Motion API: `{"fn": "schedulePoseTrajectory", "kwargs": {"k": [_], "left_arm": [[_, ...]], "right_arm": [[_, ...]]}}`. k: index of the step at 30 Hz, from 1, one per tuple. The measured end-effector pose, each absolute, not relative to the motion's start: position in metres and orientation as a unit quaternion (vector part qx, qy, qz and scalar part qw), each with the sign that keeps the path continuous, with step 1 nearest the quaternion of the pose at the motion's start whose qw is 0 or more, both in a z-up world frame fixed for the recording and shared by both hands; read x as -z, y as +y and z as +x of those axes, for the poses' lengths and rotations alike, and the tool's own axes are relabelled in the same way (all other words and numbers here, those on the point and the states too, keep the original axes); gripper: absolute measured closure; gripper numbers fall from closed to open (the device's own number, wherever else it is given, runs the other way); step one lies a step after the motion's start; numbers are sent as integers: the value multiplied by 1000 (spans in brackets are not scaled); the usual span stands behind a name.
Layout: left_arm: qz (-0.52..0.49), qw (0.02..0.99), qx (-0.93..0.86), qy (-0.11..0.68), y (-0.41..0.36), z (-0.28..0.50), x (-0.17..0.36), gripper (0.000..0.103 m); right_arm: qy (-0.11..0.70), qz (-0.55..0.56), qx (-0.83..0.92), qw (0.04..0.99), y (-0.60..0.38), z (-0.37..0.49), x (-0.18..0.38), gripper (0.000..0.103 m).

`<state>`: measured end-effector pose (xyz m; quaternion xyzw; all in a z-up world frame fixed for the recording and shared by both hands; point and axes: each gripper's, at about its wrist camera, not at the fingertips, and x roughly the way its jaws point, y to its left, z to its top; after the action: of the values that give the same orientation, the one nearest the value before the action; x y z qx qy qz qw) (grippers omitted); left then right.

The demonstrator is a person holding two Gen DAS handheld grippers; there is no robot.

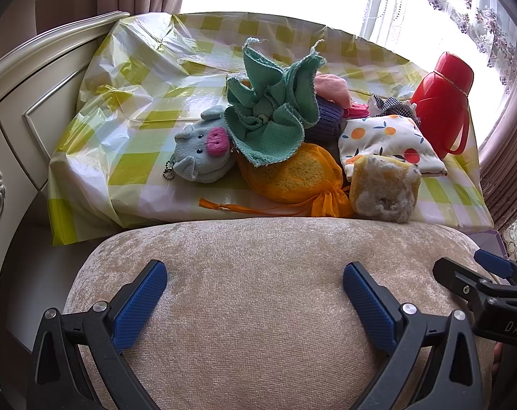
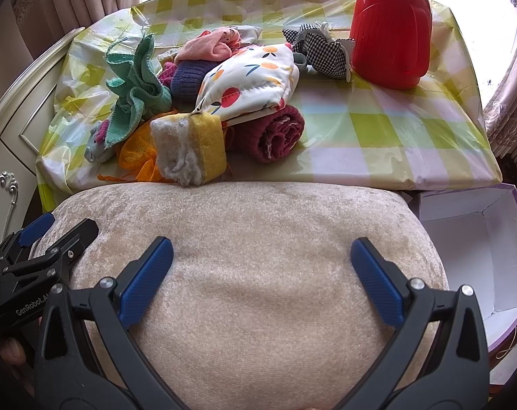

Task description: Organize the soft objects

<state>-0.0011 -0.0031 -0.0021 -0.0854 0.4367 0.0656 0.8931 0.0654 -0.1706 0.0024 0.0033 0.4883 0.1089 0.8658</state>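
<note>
A pile of soft things lies on the checked table cover [image 1: 128, 143]: a grey plush pig [image 1: 202, 145], a green cloth [image 1: 272, 112], an orange mesh pouch [image 1: 299, 177], a yellow sponge [image 1: 383, 186] [image 2: 190, 147], a fruit-print pouch [image 1: 385, 140] [image 2: 255, 78], a pink cloth [image 2: 207, 48], a purple knit piece [image 2: 190, 77], a rolled maroon towel [image 2: 275, 133] and a checked fabric piece [image 2: 321, 51]. My left gripper [image 1: 255, 294] and right gripper [image 2: 262, 270] are both open and empty, side by side over a beige cushion [image 1: 258, 290], short of the pile.
A red thermos [image 2: 391, 30] stands at the table's far right. An open white box [image 2: 477, 239] sits low to the right of the cushion. A cream dresser [image 1: 23, 102] is on the left. Curtains and a bright window are behind.
</note>
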Motion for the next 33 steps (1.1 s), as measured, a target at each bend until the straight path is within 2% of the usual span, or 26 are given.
{"fn": "schedulePoseTrajectory", "kwargs": {"k": [19,22,33], "left_arm": [[-116,891,-49,437,1,14,-7,0],[-117,893,-17,435,-8,28,-12,7],[-91,877,98,461,-60,87,-11,11]], "right_arm": [[485,-9,-132,864,-172,79,-10,0],[475,-32,-124,871,-172,93,-14,0],[451,90,-149,875,-212,144,-29,0]]}}
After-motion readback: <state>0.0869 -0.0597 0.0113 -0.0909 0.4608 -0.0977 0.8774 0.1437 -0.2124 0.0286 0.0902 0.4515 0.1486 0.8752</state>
